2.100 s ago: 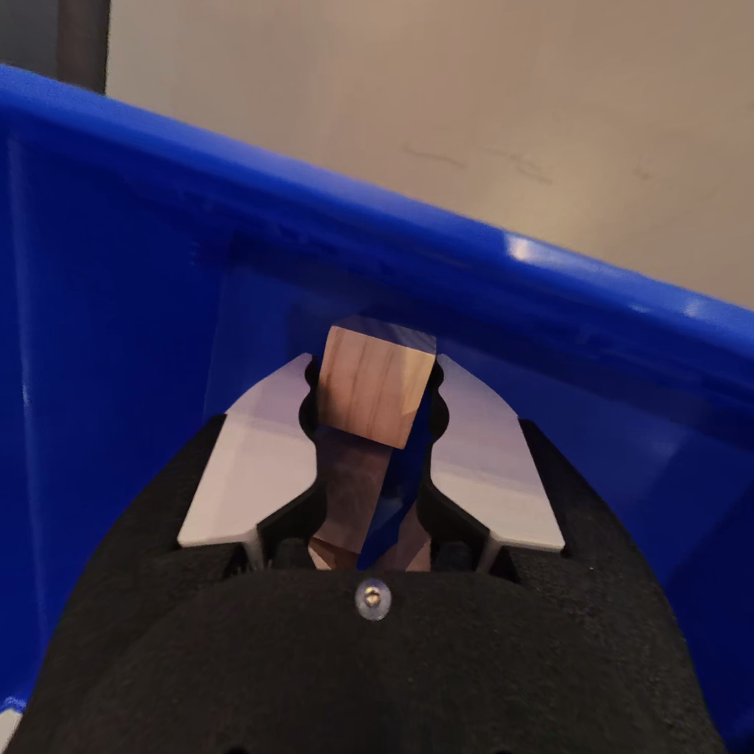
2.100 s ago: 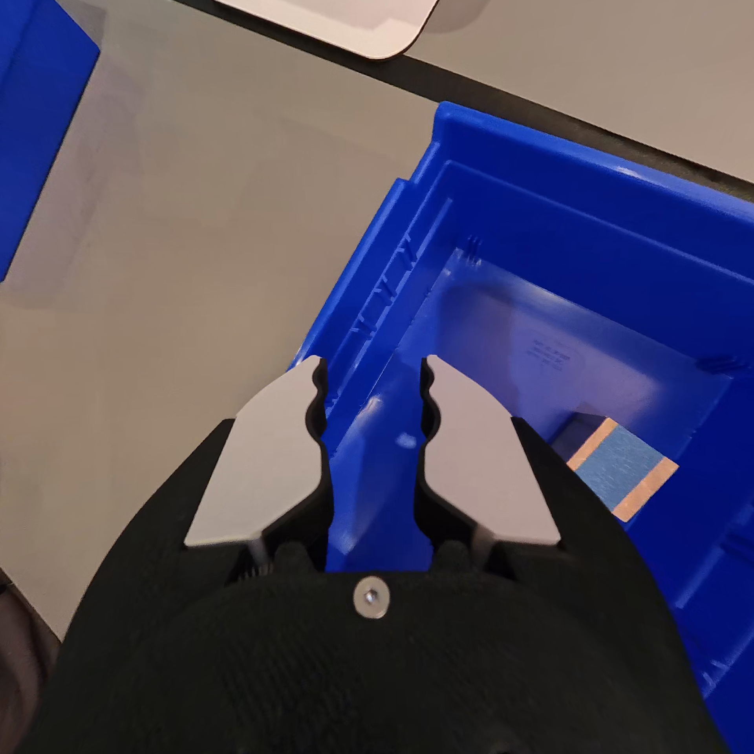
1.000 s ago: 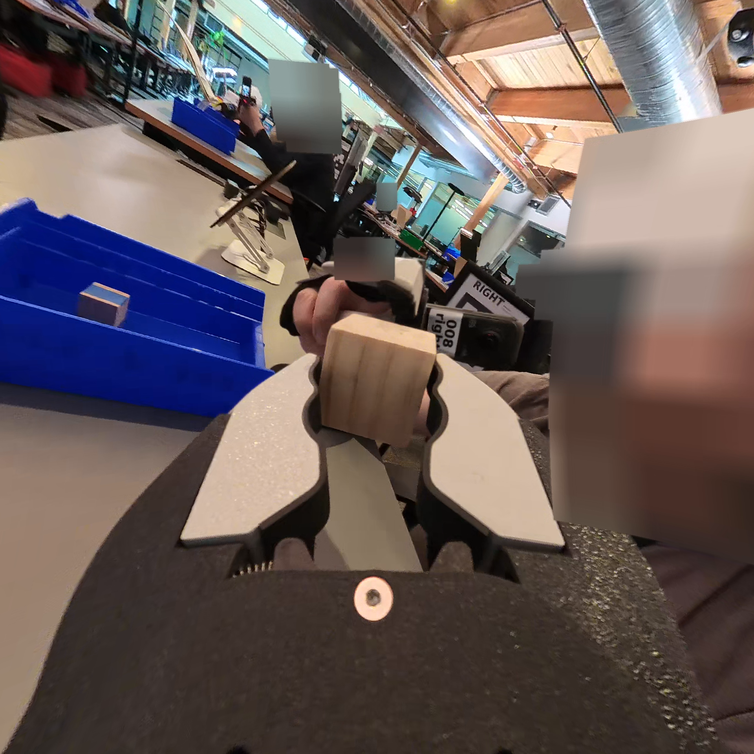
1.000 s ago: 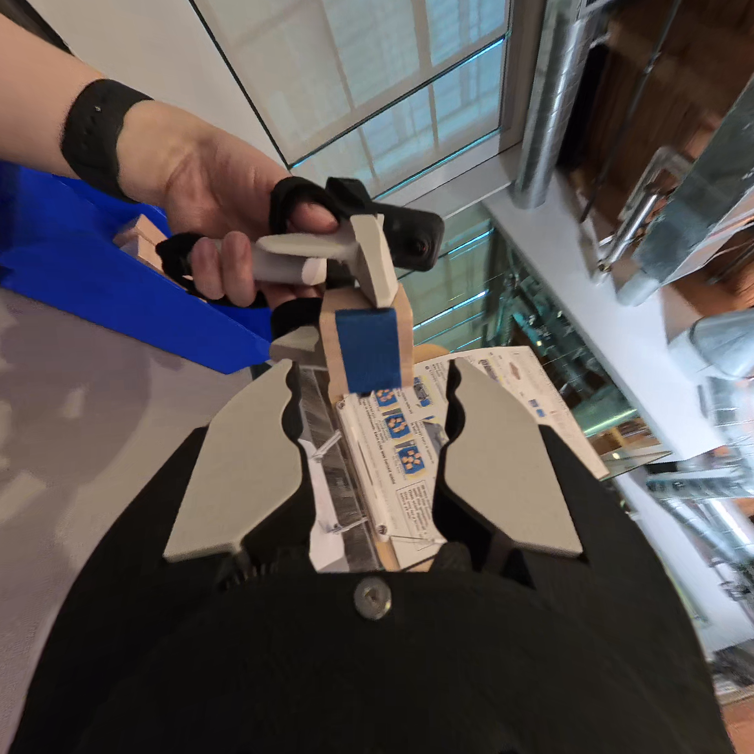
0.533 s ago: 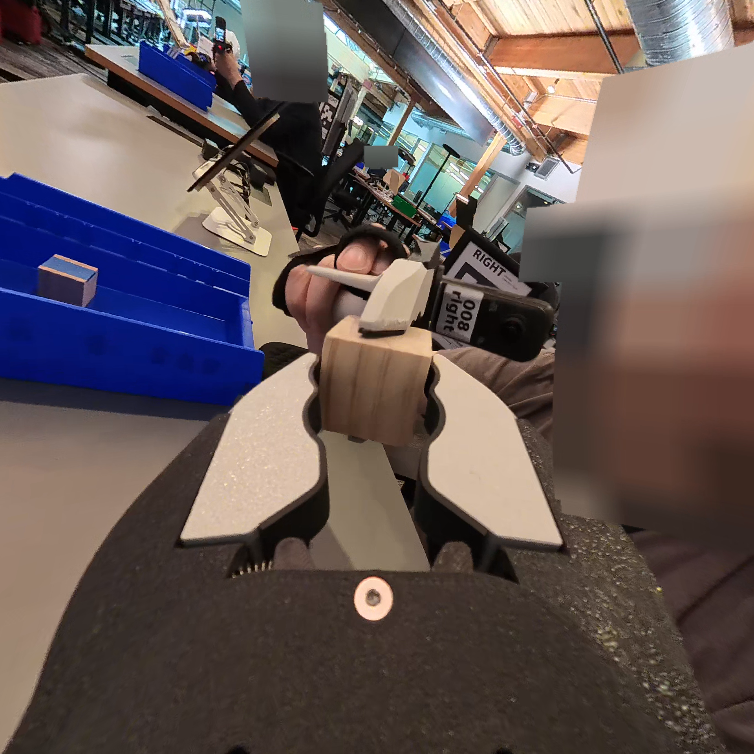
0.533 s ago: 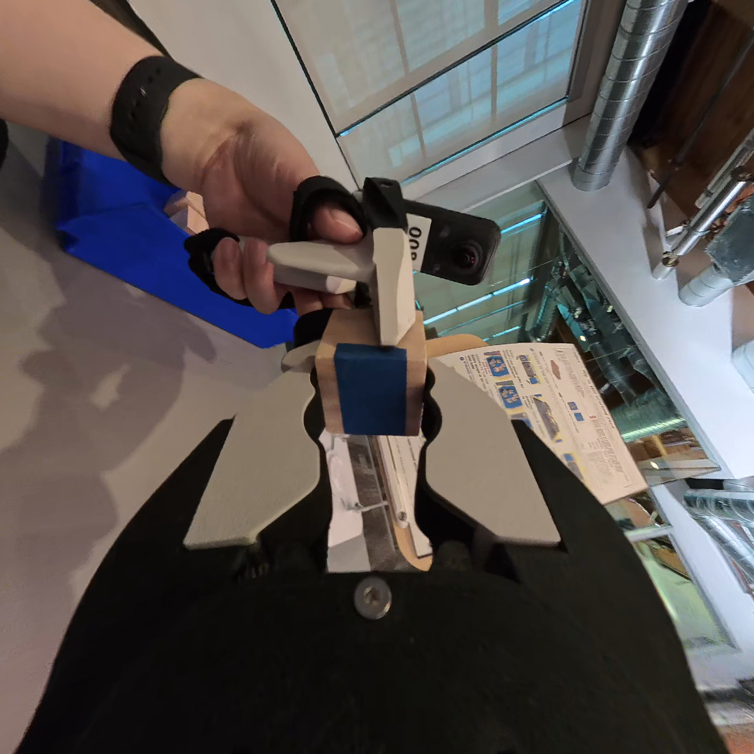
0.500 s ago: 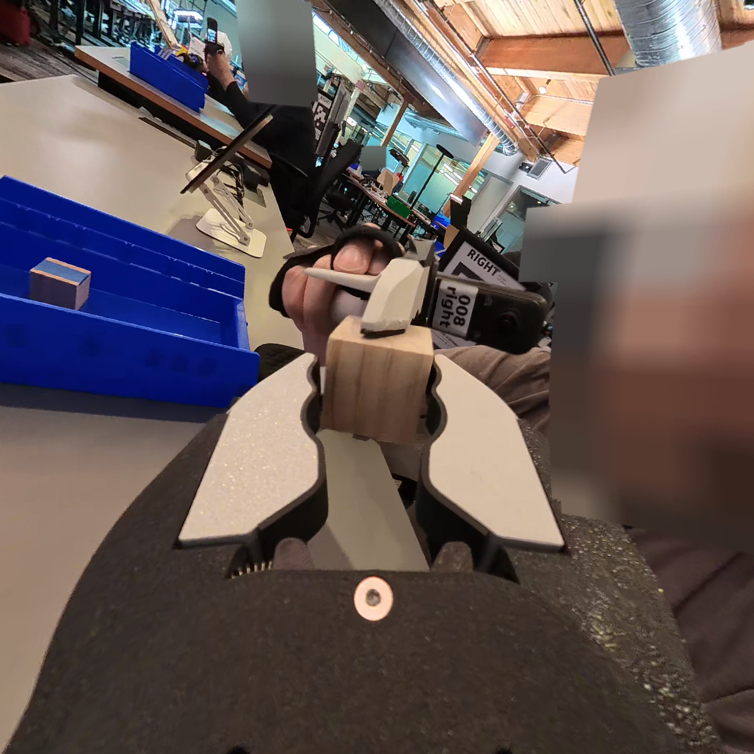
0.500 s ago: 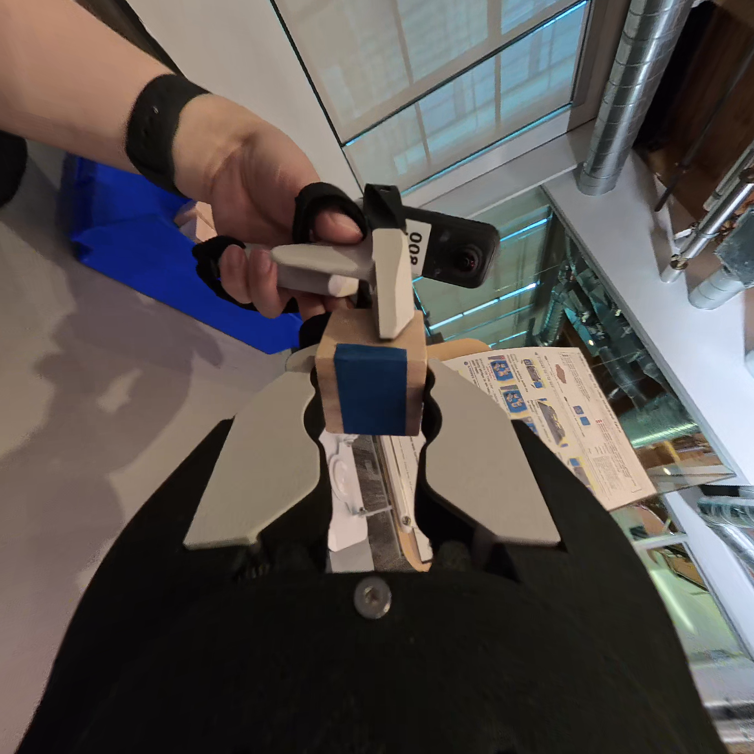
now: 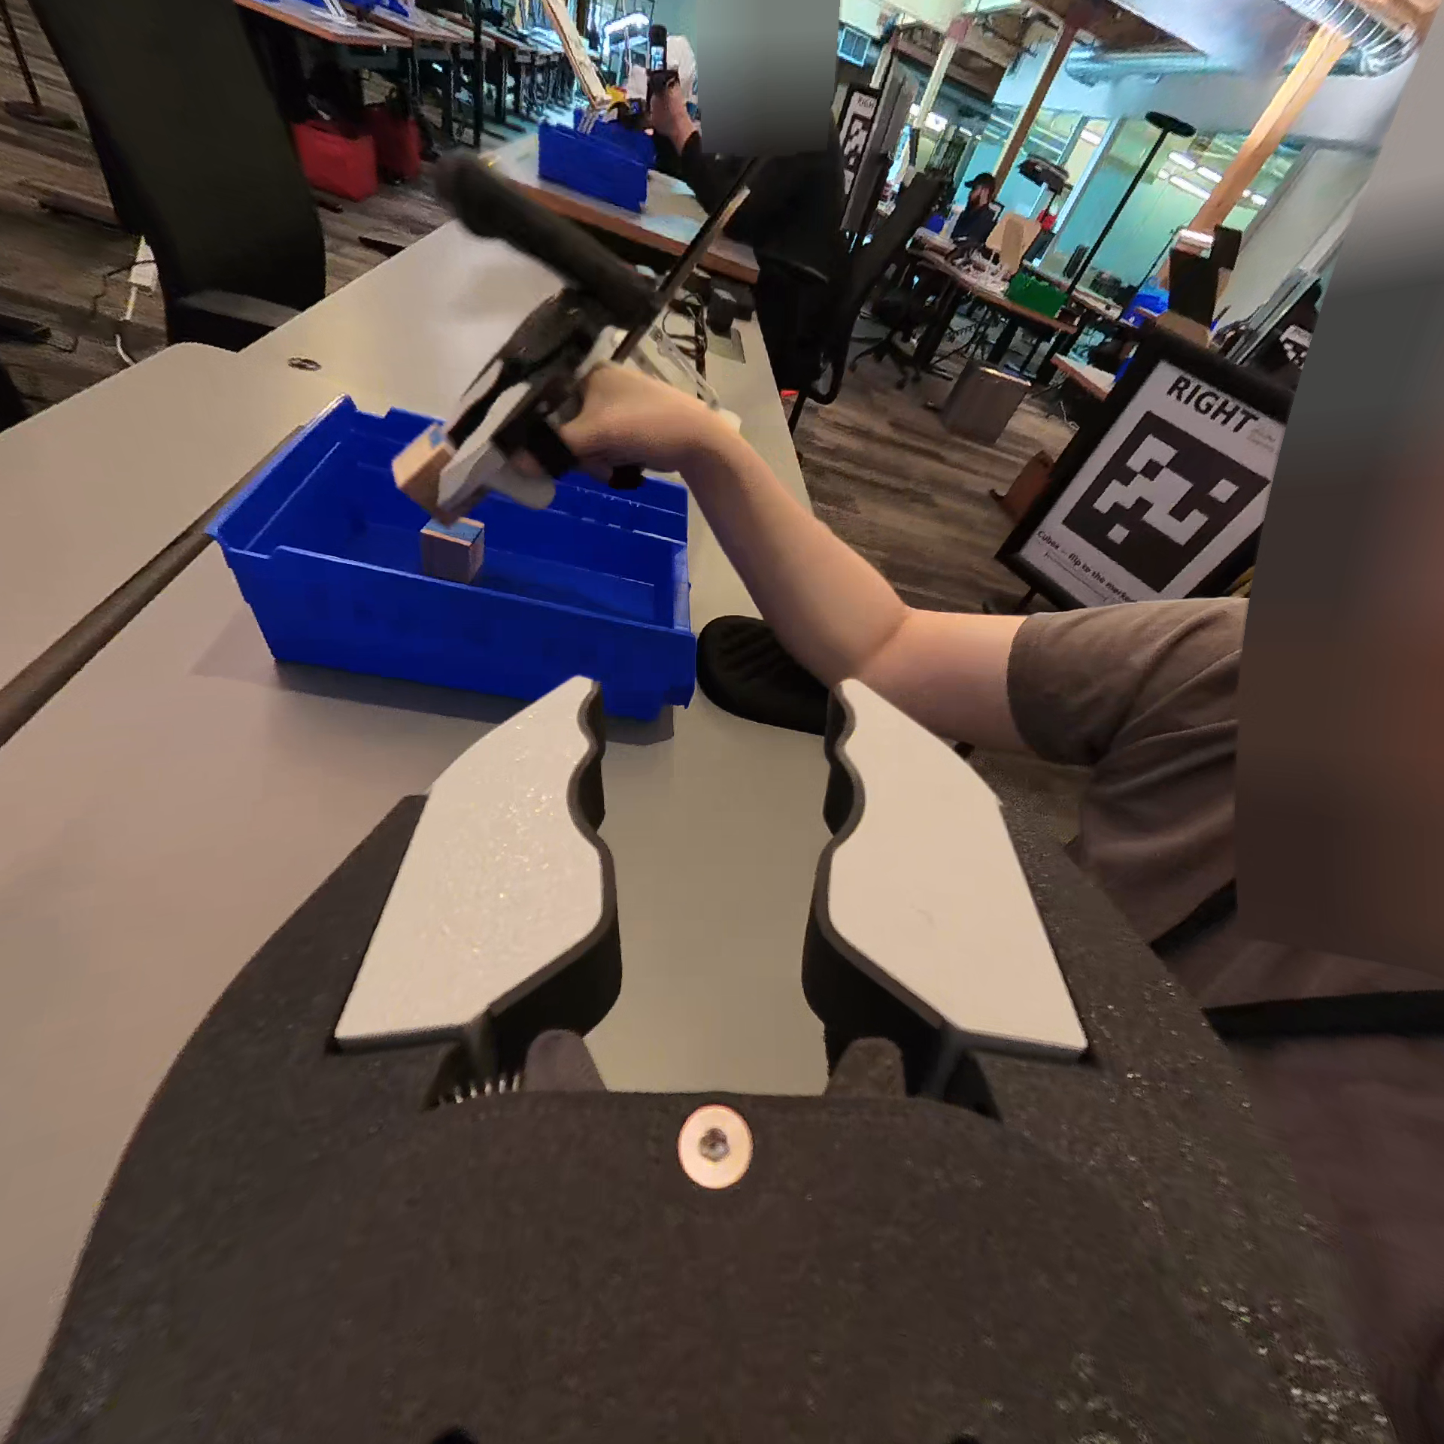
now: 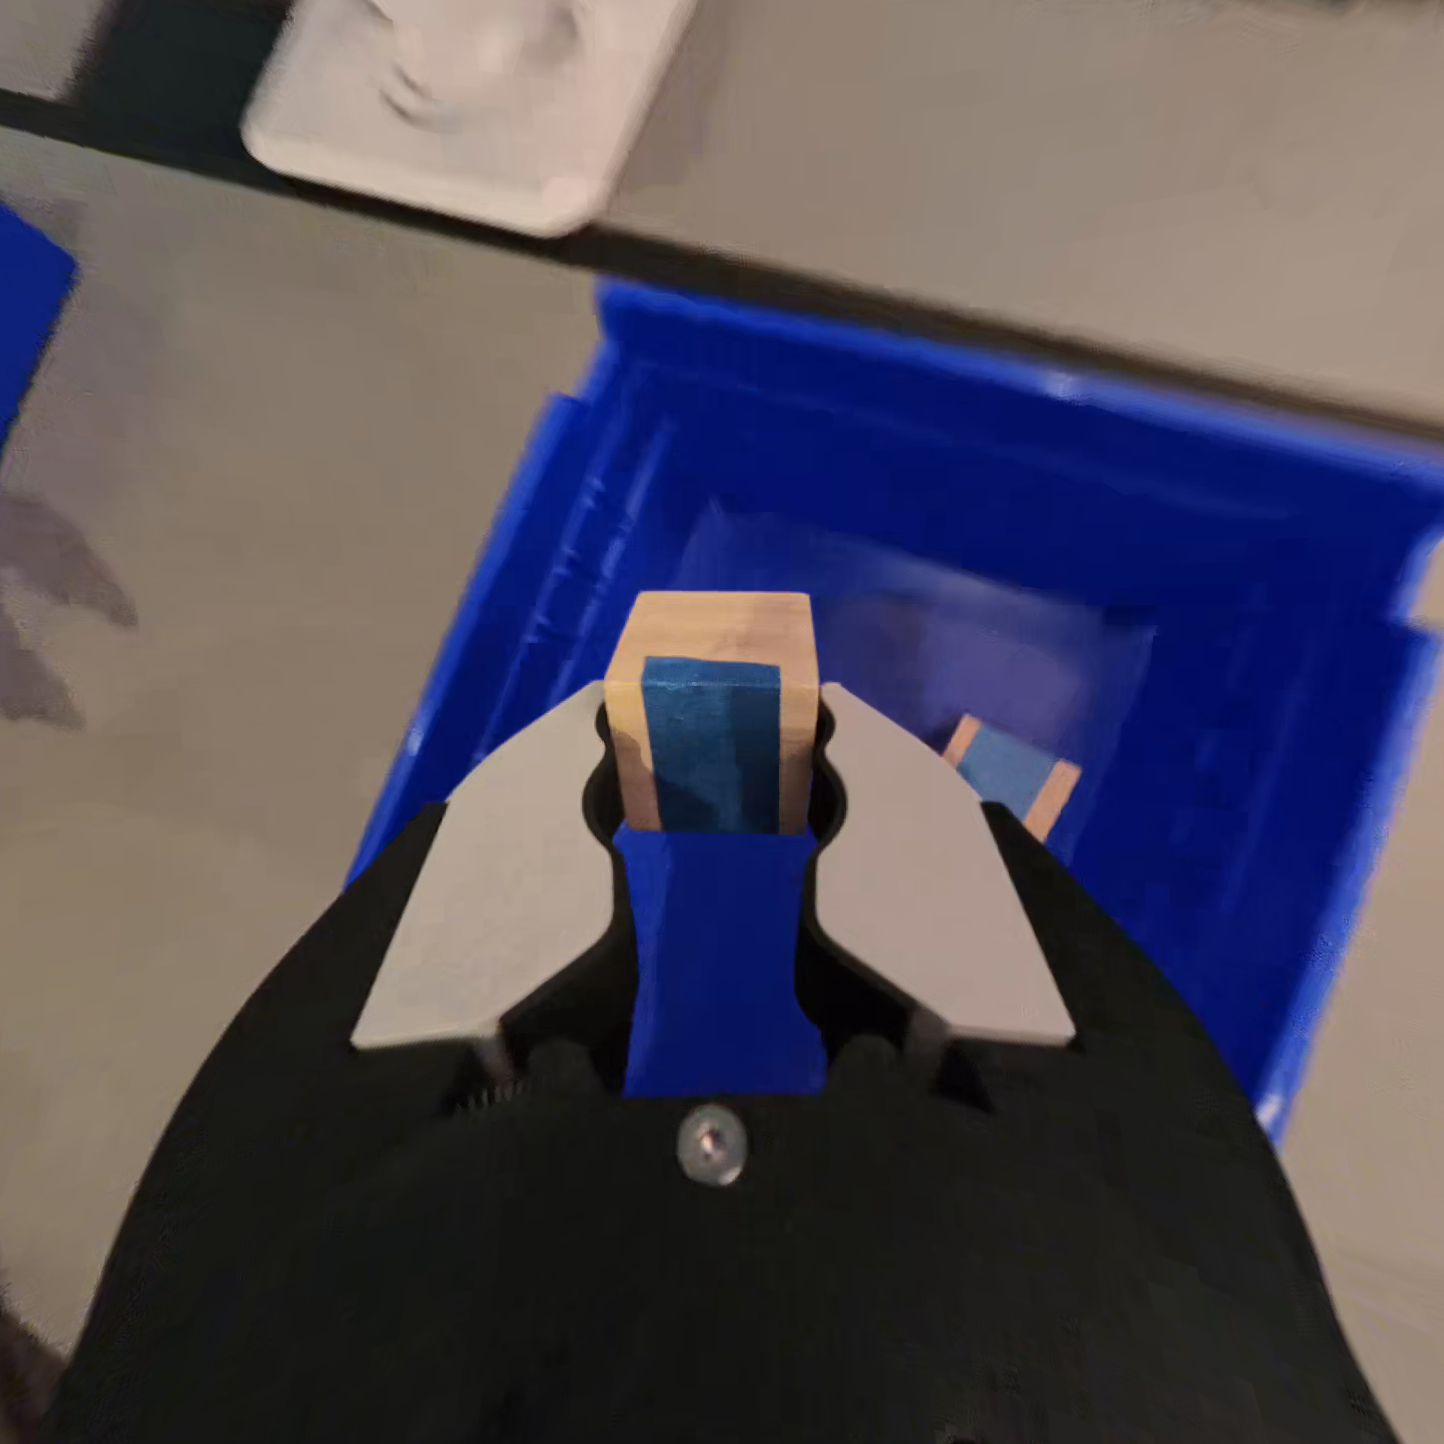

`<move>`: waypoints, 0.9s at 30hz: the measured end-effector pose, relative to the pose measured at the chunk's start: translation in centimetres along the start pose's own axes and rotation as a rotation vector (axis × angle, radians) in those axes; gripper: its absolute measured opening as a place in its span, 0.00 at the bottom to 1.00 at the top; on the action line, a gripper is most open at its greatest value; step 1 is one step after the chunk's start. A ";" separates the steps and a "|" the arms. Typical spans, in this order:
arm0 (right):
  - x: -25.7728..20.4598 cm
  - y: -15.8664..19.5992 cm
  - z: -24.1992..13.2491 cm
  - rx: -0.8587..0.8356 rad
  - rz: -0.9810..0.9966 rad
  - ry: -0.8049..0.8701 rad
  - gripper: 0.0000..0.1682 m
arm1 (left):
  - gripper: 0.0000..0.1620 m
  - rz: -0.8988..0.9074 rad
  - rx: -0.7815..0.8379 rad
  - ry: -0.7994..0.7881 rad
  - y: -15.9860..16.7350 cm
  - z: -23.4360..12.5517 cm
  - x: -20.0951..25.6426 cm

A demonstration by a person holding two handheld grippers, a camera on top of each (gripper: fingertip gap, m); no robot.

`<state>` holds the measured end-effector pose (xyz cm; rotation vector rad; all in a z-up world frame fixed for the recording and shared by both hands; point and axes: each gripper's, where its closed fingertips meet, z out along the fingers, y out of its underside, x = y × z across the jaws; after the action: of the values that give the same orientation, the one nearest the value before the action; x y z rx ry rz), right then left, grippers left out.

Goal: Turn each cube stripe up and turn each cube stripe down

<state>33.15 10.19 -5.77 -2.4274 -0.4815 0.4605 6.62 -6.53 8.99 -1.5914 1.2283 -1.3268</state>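
1. My right tongs (image 10: pixel 713 750) are clamped on a cube (image 10: pixel 715 734), one finger on each plain wood side. That grip leaves the blue stripe (image 10: pixel 713 746) uncovered, facing back toward my wrist.
2. I judge this hold is meant for setting the cube down stripe up or down without covering the marked face.
3. Directly beyond and below these tongs is the blue bin (image 10: pixel 1016 469). I hold the cube above its floor, not touching it.
4. A second cube (image 10: pixel 1008 770) sits in the bin just right of the tongs, stripe up, apart from the held one.
5. My left tongs (image 9: pixel 713 770) are spread apart and hold nothing. They hang over bare table (image 9: pixel 156 820), well short of the bin (image 9: pixel 469 625), clear of the placing.
6. Right-view frame is blurred; fine contact cannot be confirmed.
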 end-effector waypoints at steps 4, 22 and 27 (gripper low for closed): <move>2.4 3.8 3.8 -0.238 0.090 0.124 0.28 | 0.32 -0.008 -0.005 0.020 0.1 0.4 0.2; 4.0 5.6 6.0 -0.343 0.135 0.248 0.34 | 0.30 -0.004 -0.063 0.059 1.1 1.5 0.8; 3.2 2.8 3.0 -0.220 0.086 0.264 0.36 | 0.29 0.026 -0.028 -0.001 -0.1 -0.8 0.6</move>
<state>35.31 11.02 -10.43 -2.6780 -0.3286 0.1220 5.87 -7.02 9.38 -1.5899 1.2679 -1.2972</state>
